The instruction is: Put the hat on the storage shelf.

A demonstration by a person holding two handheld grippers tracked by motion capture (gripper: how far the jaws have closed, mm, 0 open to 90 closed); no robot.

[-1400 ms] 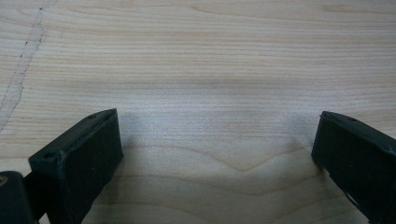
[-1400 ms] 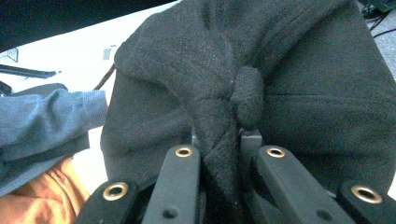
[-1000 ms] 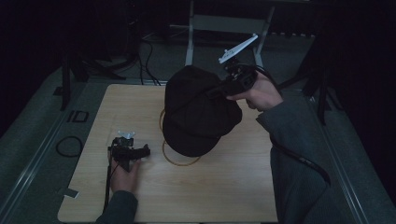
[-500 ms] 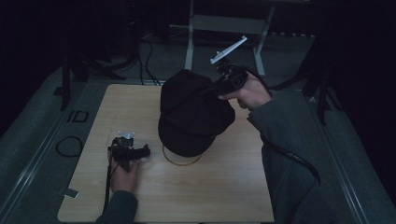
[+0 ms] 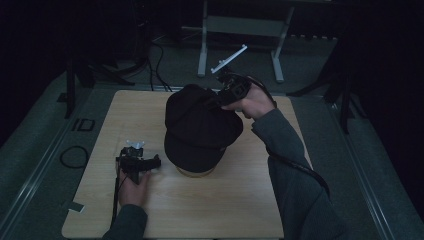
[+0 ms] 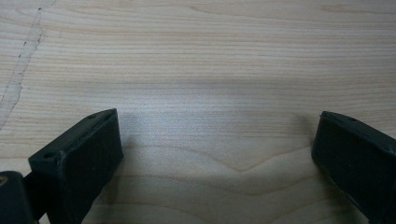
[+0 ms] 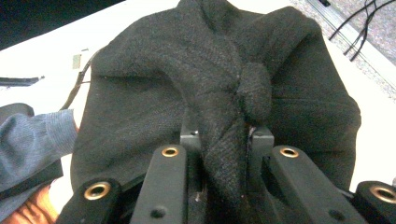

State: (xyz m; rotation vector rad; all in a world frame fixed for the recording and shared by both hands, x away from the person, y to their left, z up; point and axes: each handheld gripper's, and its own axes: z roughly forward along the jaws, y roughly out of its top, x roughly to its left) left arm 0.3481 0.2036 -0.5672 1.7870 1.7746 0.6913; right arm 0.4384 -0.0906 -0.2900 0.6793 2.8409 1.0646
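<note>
Black woven fabric of a cap point(image 5: 200, 125) sits at the centre of the high view, resting on a round tan stand point(image 5: 196, 171) on the wooden tabletop point(image 5: 240, 200). Right tool point(image 5: 227, 95), at the cap's upper right edge, pinches a fold of the crown point(image 7: 224, 154) between its jaws (these have just been easing wider, with cloth between them). Left tool point(image 6: 215, 154), lower left of the cap, lies on bare wood, jaws spread wide, grasping nothing.

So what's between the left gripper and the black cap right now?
Bare wood: in the high view a short strip of table separates the left gripper from the black cap.
</note>
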